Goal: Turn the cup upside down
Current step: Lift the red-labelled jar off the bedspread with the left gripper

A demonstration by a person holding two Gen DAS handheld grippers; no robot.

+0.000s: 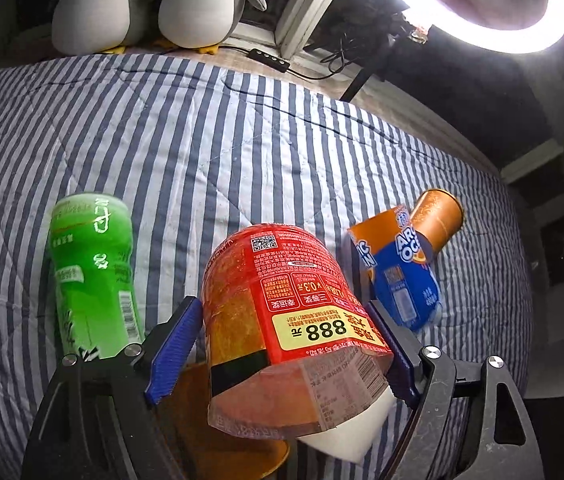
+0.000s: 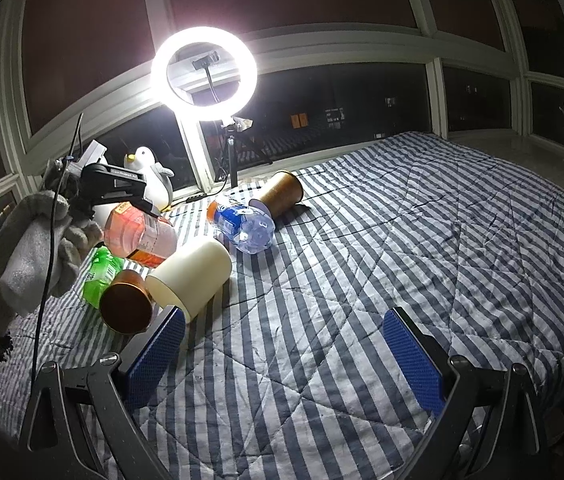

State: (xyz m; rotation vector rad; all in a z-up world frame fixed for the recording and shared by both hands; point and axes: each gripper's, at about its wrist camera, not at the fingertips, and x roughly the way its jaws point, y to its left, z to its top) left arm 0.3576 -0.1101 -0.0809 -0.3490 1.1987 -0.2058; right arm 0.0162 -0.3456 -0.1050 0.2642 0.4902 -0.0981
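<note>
Right wrist — striped quilt [image 2: 322, 280] (ring light [image 2: 204, 74] behind) by windows [image 2: 362, 112].

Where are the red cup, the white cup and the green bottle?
red cup [image 1: 282, 304]: left wrist view, printed side wall, between the left claw's pads.
white cup [image 2: 193, 276]: right wrist view, side wall, lying on the quilt.
green bottle [image 1: 93, 272]: left wrist view, label.

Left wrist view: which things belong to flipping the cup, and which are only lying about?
Job: red cup; left gripper holding it.
Lying about: green bottle; blue bottle; brown cup; ring light; plush toys.
</note>
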